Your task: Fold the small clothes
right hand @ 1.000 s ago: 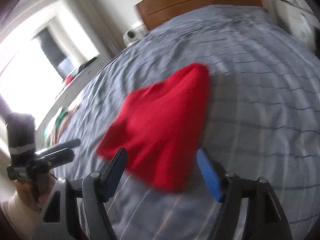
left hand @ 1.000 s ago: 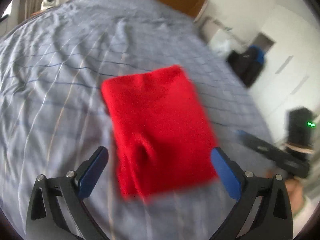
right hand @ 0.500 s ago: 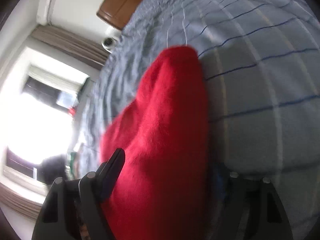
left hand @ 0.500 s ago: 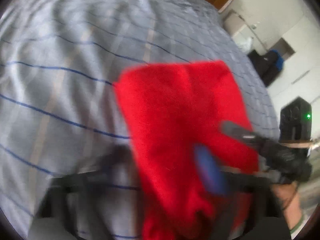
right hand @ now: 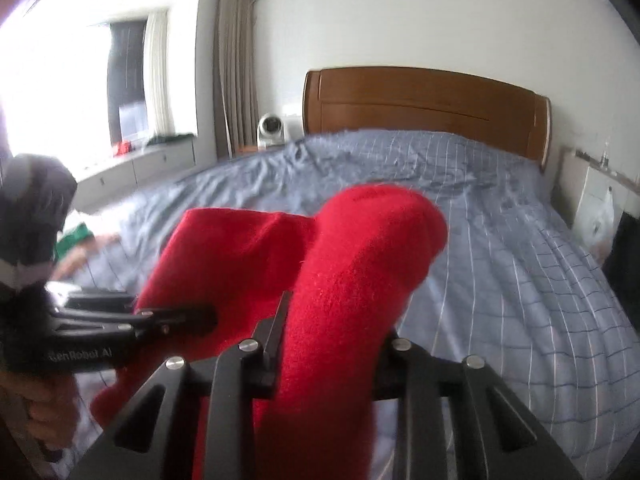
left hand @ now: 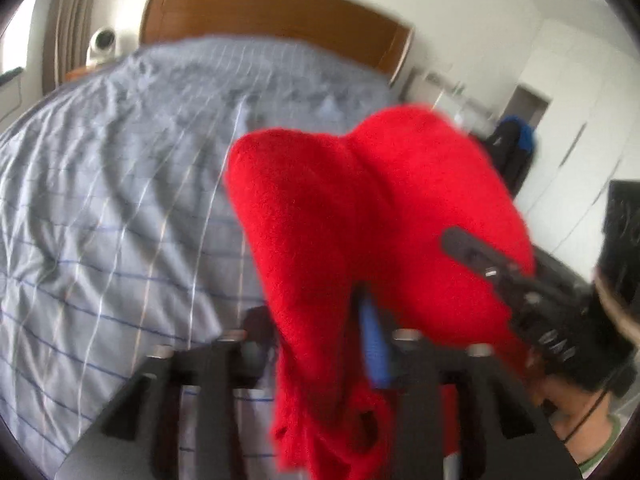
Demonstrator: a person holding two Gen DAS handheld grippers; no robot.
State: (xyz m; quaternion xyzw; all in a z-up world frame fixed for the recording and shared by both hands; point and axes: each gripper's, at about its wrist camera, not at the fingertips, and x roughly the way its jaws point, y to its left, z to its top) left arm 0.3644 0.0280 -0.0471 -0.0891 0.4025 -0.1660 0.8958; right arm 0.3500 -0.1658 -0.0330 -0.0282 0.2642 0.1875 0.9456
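Observation:
A red knit garment [left hand: 360,208] hangs lifted above the grey-blue checked bed [left hand: 100,200]. My left gripper [left hand: 316,332] has a fold of the near edge between its jaws, and the blue pad [left hand: 374,344] presses on the cloth while the jaws are opening a little. In the right wrist view the garment [right hand: 360,260] bulges up from my right gripper [right hand: 334,324], whose jaws are closing on a thick bunch of it. The left gripper's fingers [right hand: 176,316] hold the cloth's left side. One right finger [left hand: 468,250] lies against the cloth in the left view.
A wooden headboard [right hand: 420,100] stands at the far end of the bed [right hand: 500,240]. A small white device [right hand: 272,128] sits beside it. Something green [right hand: 74,236] lies at the bed's left edge. A dark bag [left hand: 512,148] leans by white cupboards on the right.
The garment lay folded flat on the bed a second ago. Both grippers dropped onto its near edge, took hold, and have raised it off the cover.

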